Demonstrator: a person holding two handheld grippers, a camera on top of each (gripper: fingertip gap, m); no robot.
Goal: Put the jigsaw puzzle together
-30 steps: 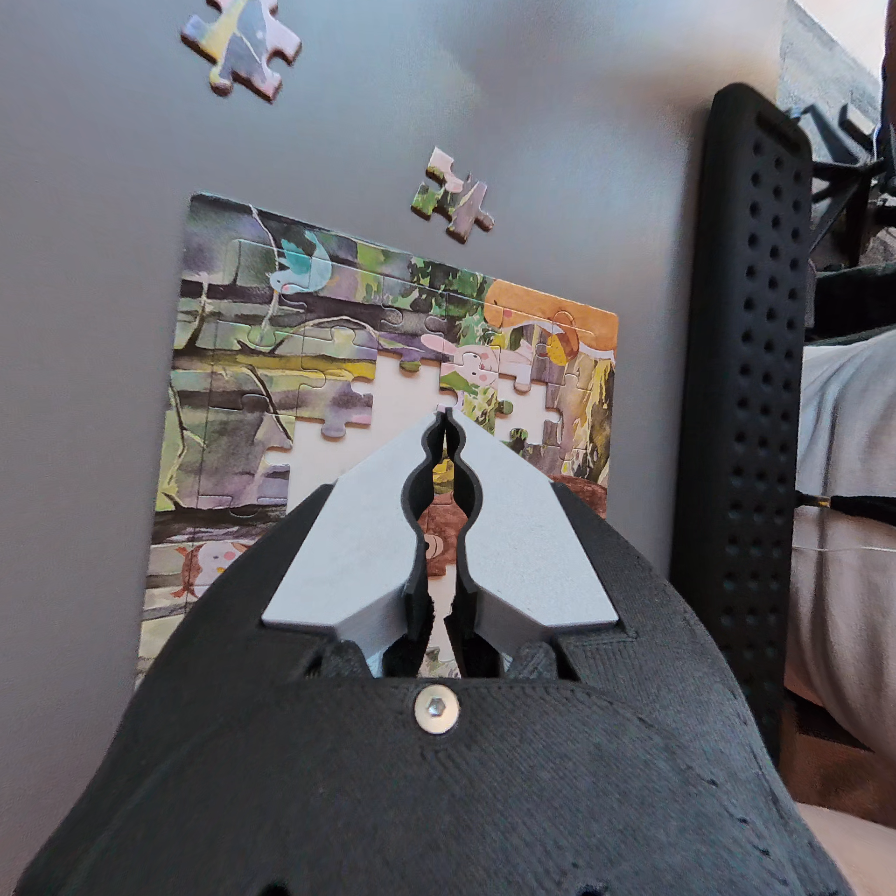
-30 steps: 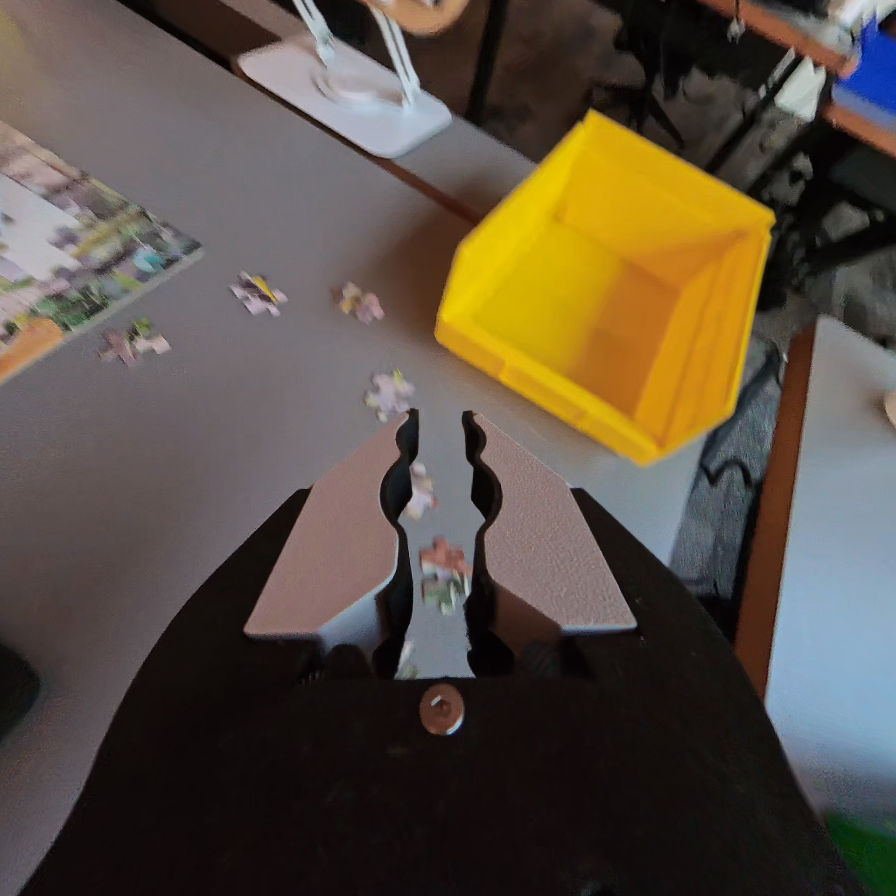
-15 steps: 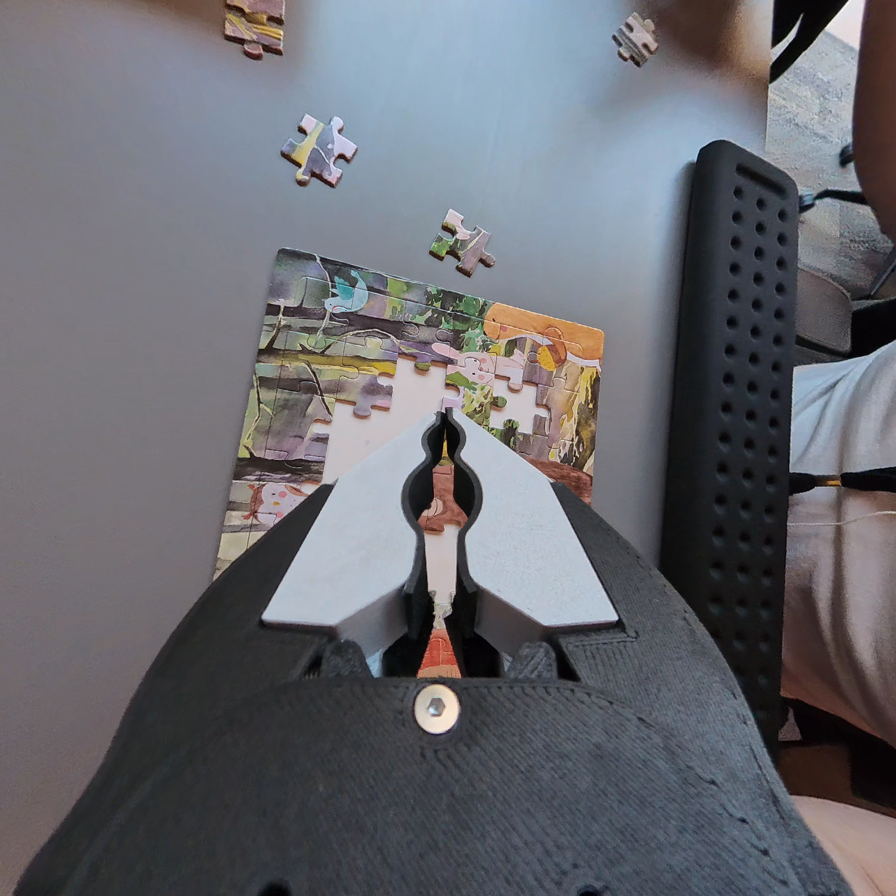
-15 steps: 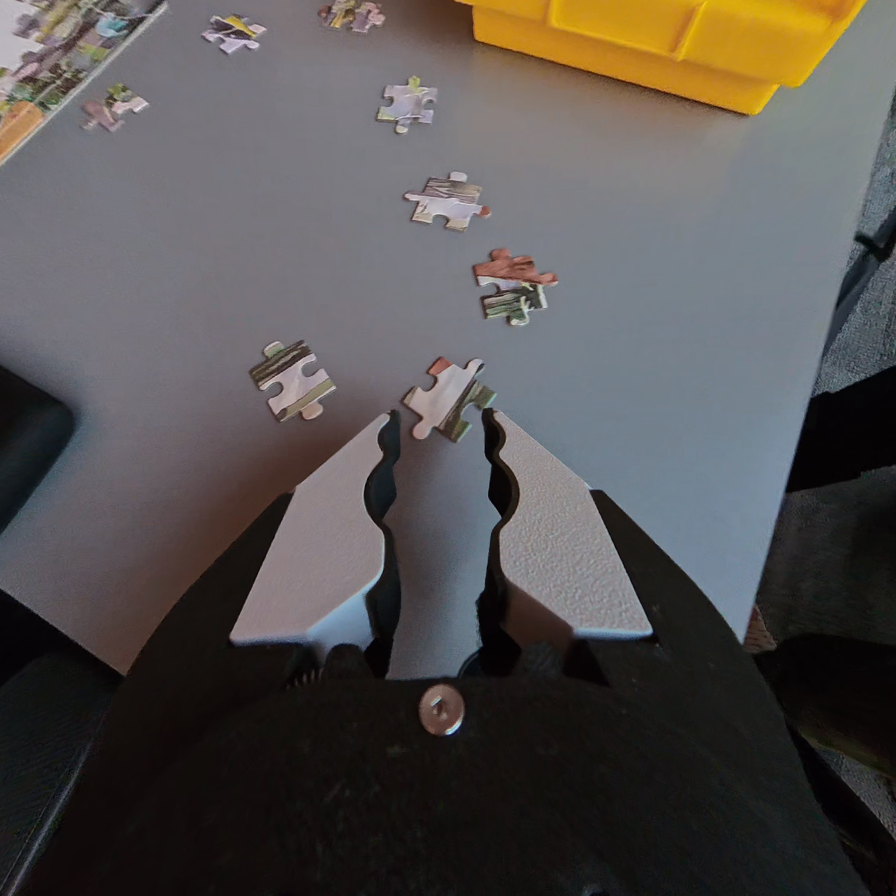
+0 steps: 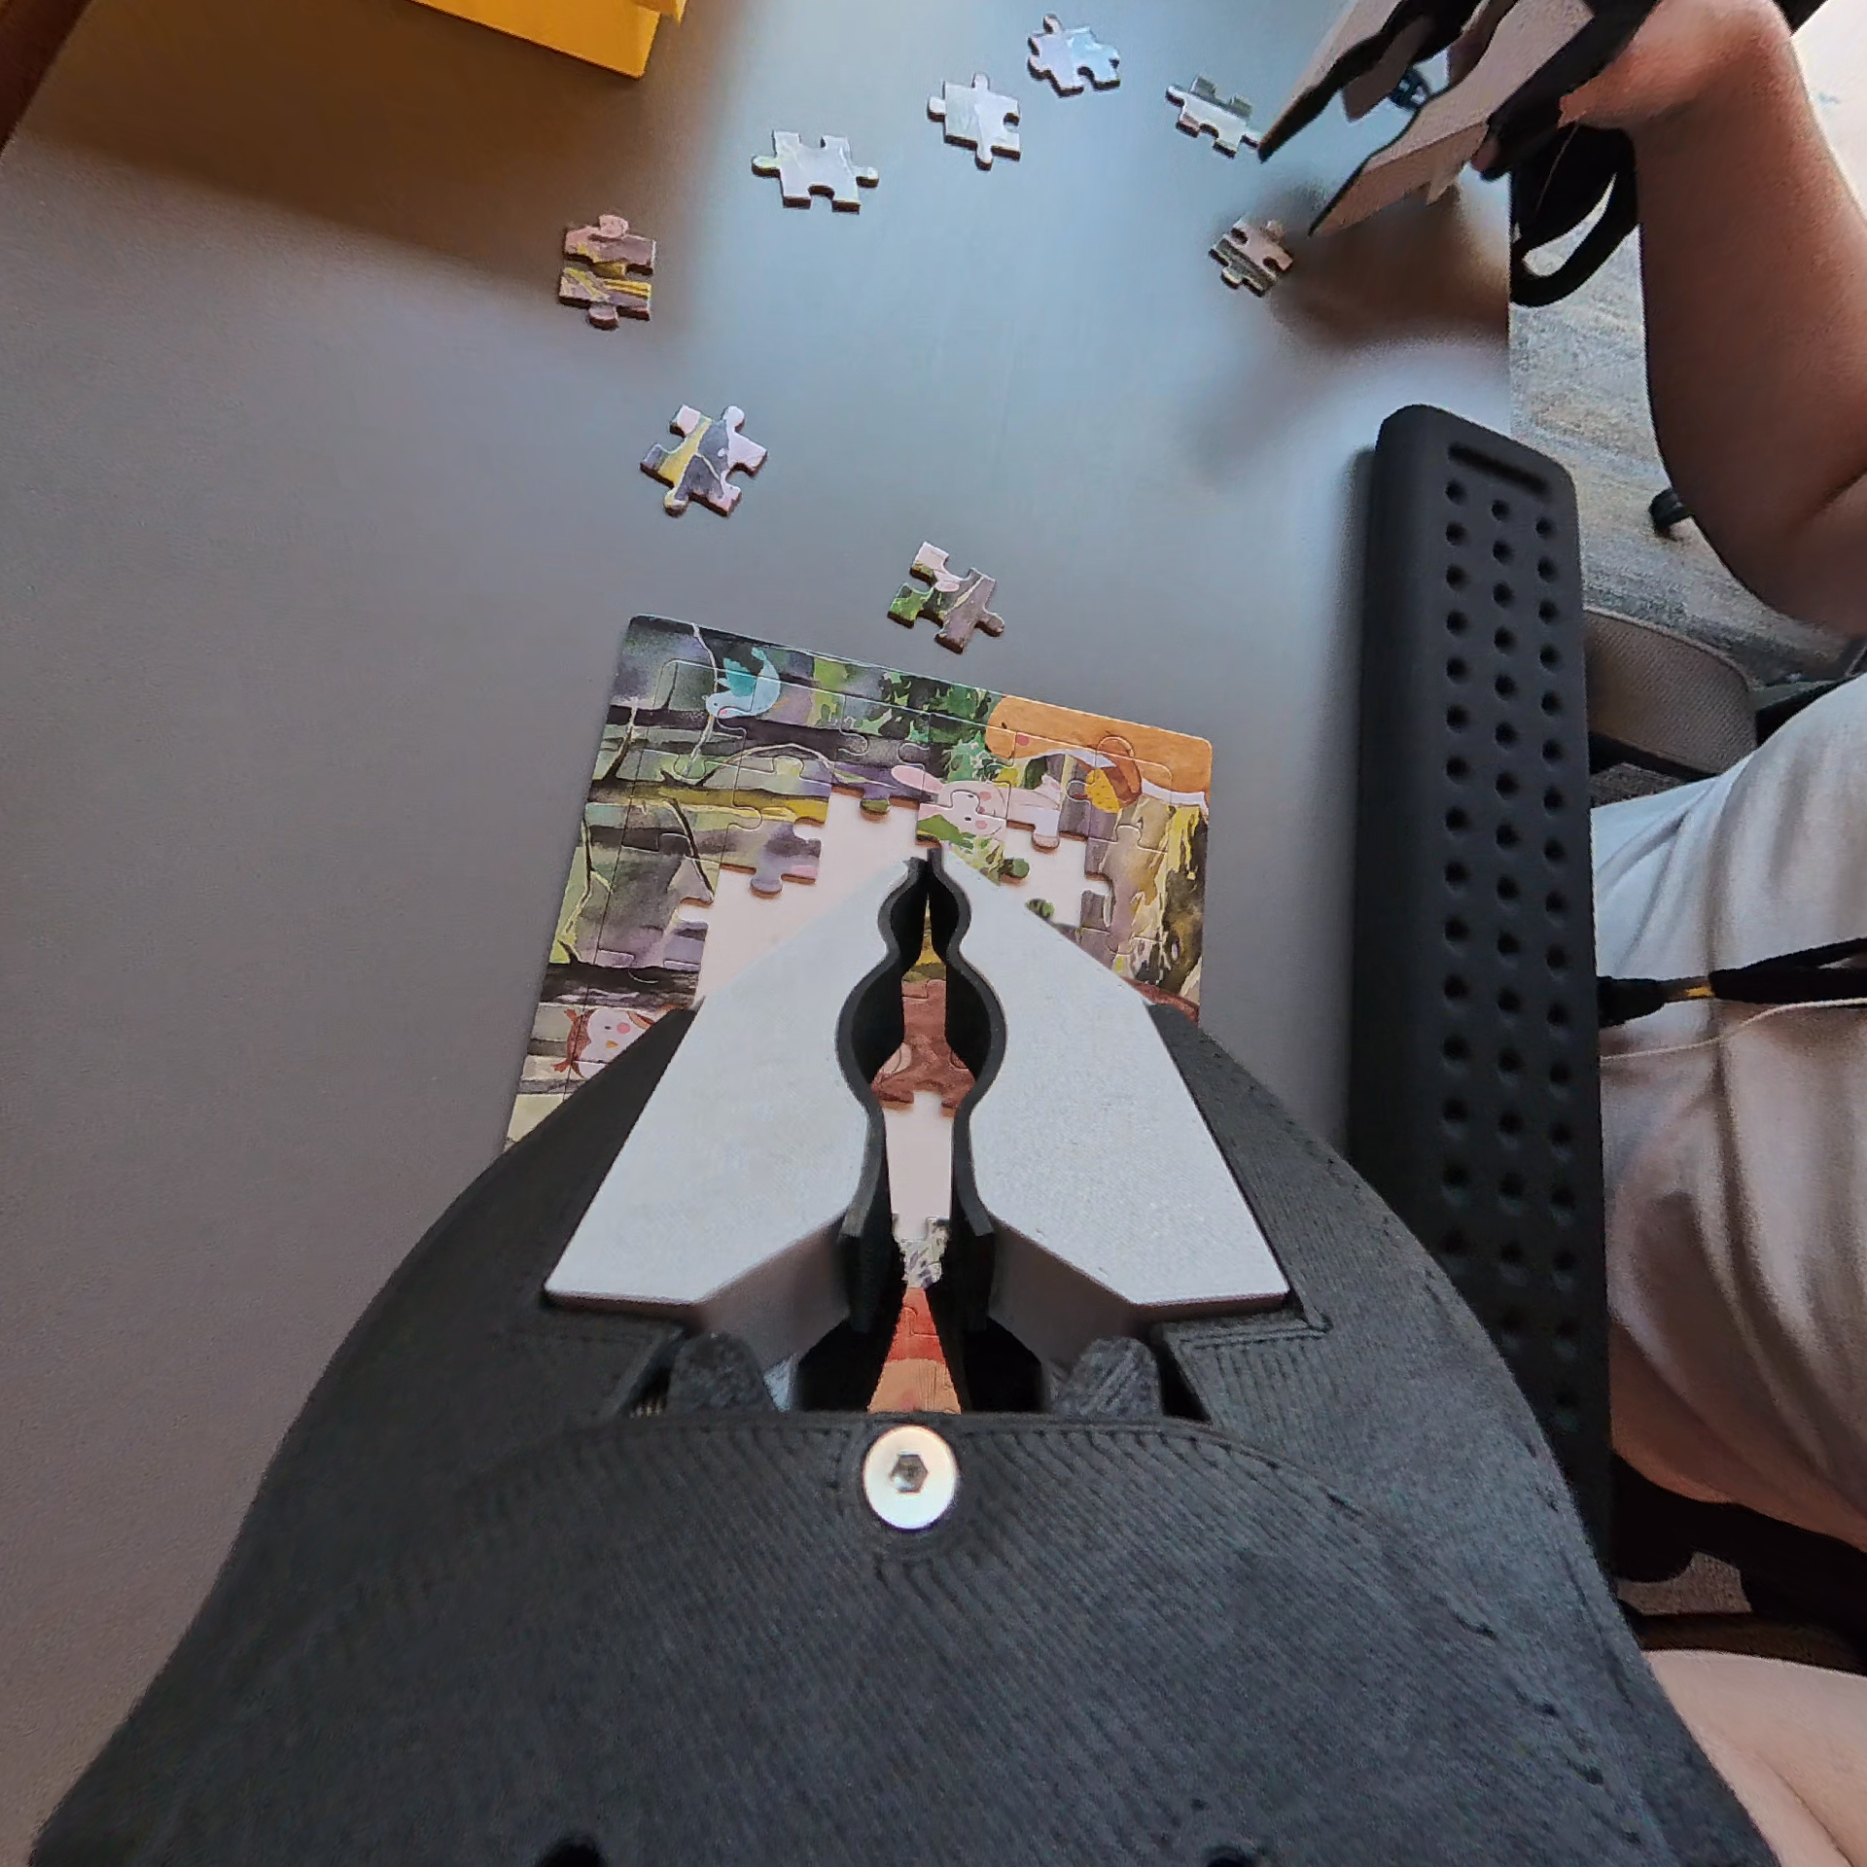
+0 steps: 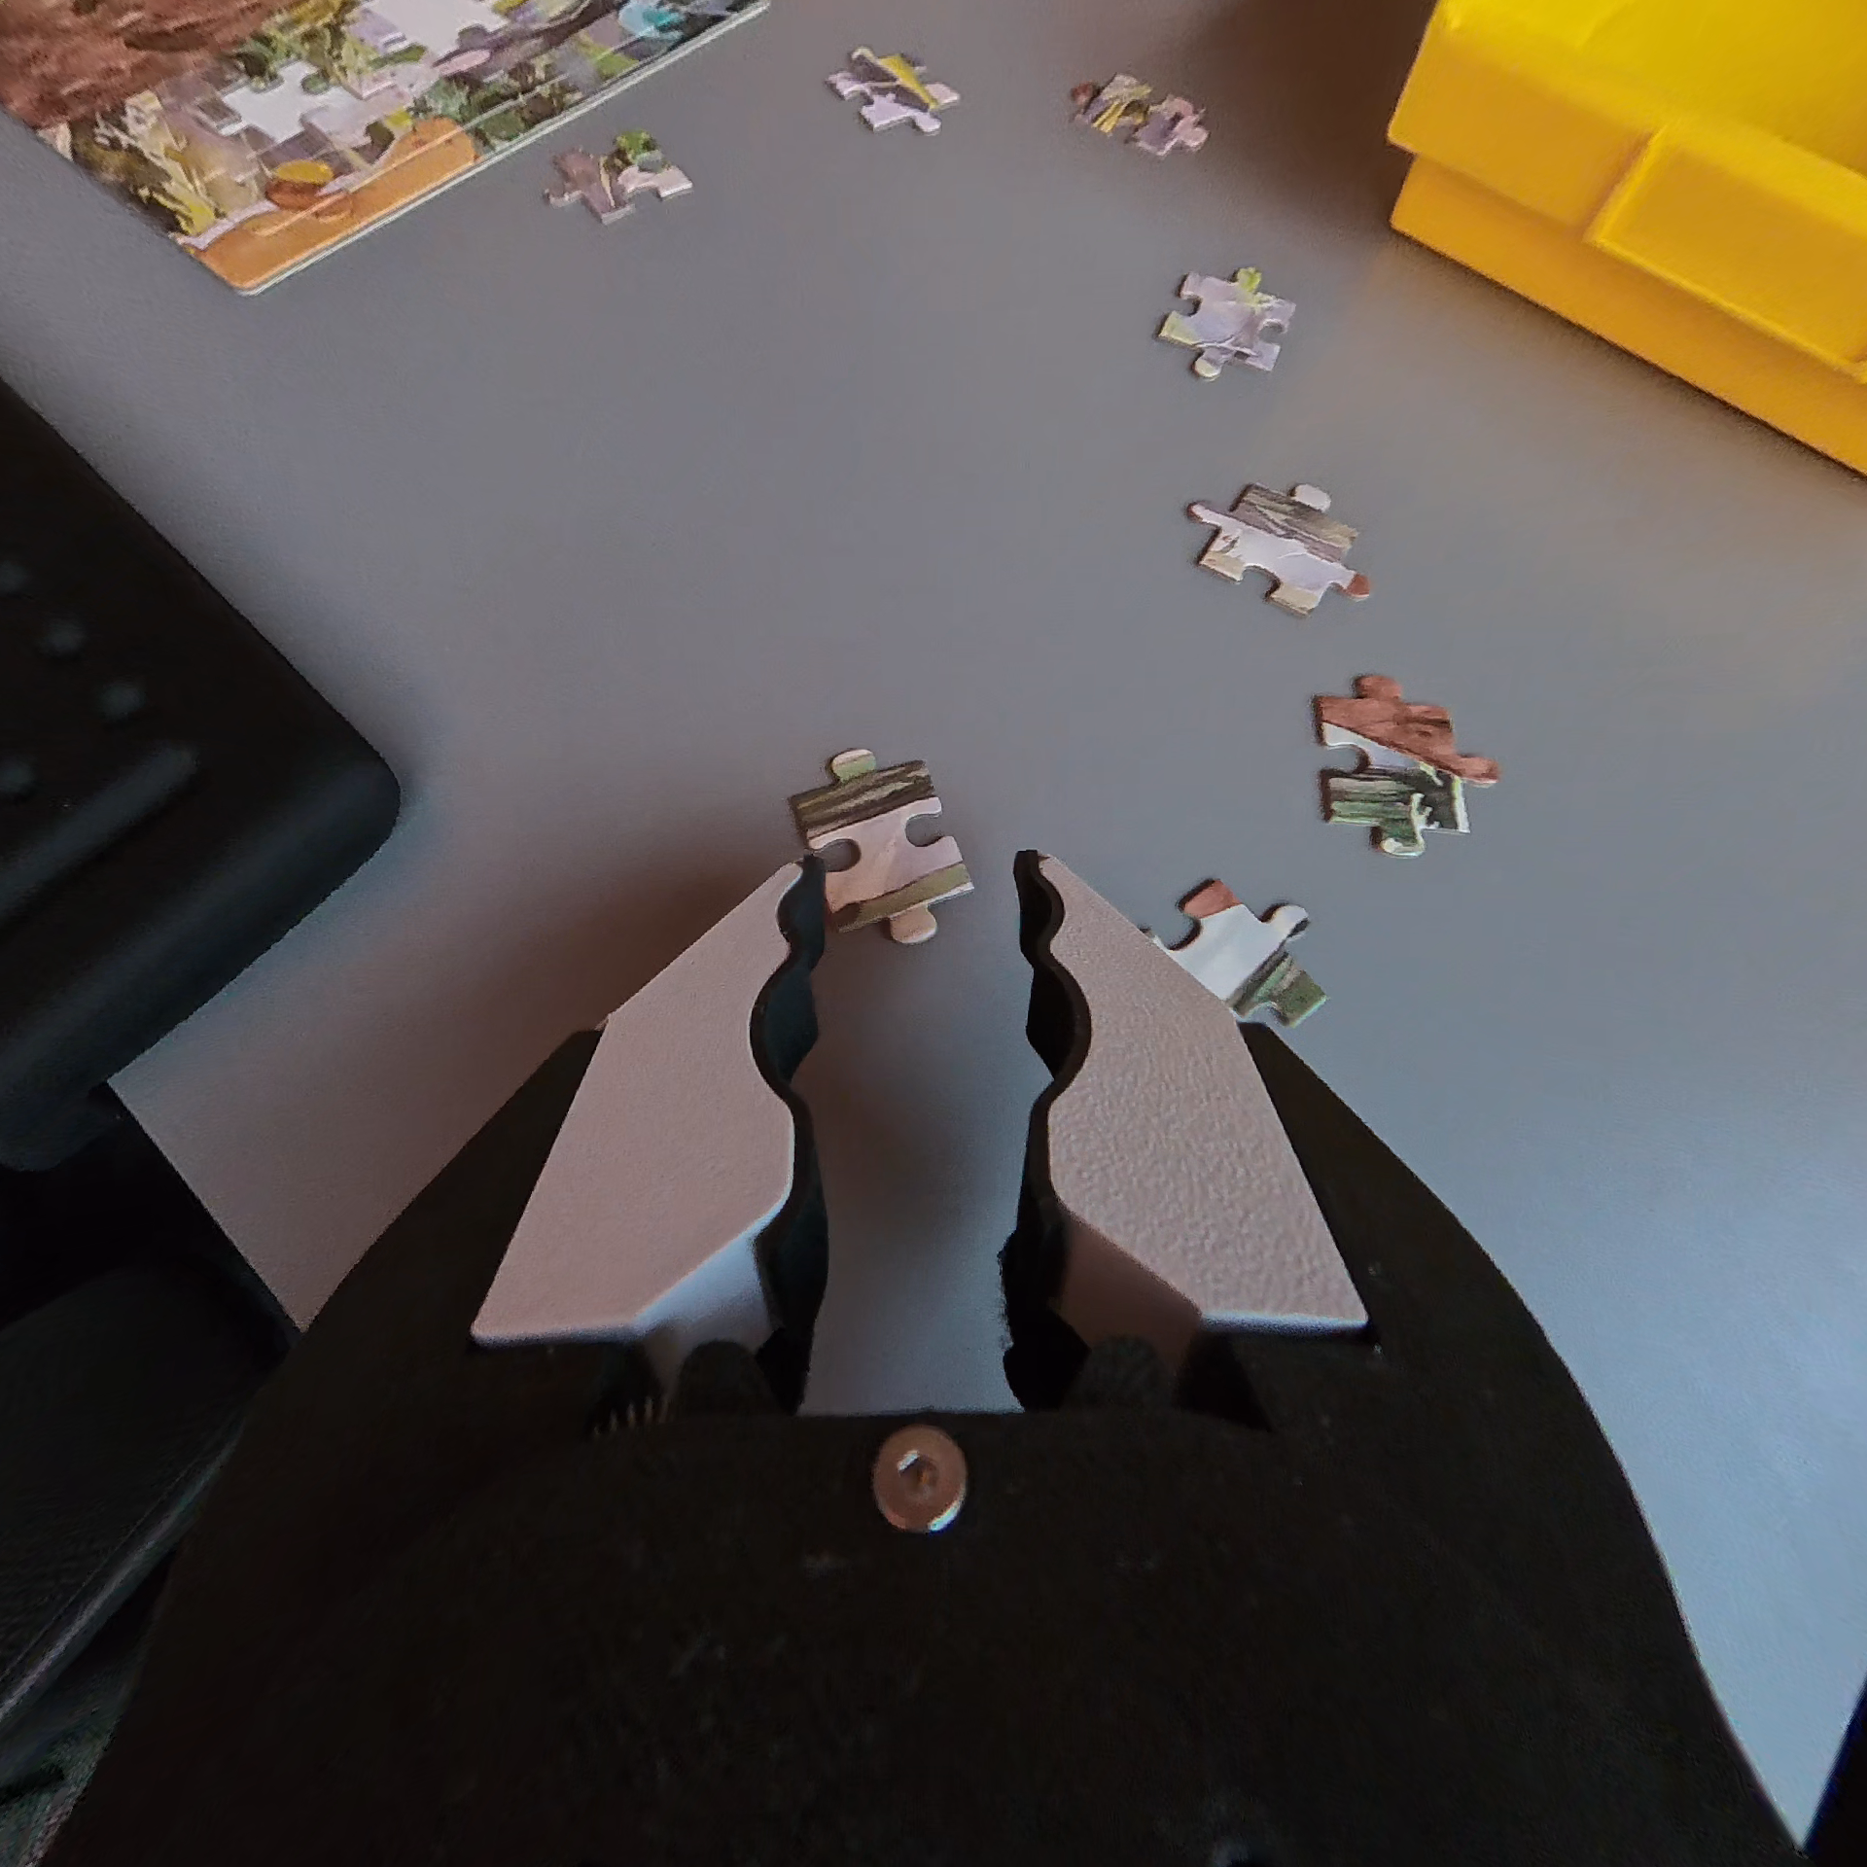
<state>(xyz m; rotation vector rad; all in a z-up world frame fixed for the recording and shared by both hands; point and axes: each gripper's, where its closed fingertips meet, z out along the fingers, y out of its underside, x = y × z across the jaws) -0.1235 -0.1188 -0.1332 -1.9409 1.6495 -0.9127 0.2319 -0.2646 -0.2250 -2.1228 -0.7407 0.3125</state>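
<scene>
Right hand-held gripper (image 6: 917, 874) is low over the grey tabletop (image 6: 707, 505), fingers spread apart, nothing between them yet. The target looks to be the green-and-pink piece (image 6: 881, 847) lying flat just ahead, and the left fingertip (image 6: 805, 877) is right at its near corner while the other finger stands clear to the right. Not centred, then! To do this well, I'd say shift a touch left so the piece sits in the gap, come down until the tips meet the tabletop, then close across two straight edges, not on a tab. A flat card piece is thin; a shallow angle may just skate it along.

Pose: tilted forward and down, pointing away from the table's near edge. The white-and-green piece (image 6: 1248, 960) peeks out beside the right finger, close enough to get nudged.

Over on the other side, the left hand-held gripper (image 5: 929, 867) hovers above the half-built puzzle (image 5: 707, 768), tips pressed together with nothing in them, aimed at the pale unfilled gap. Loose pieces and a yellow bin (image 6: 1616, 202) lie beyond.
</scene>
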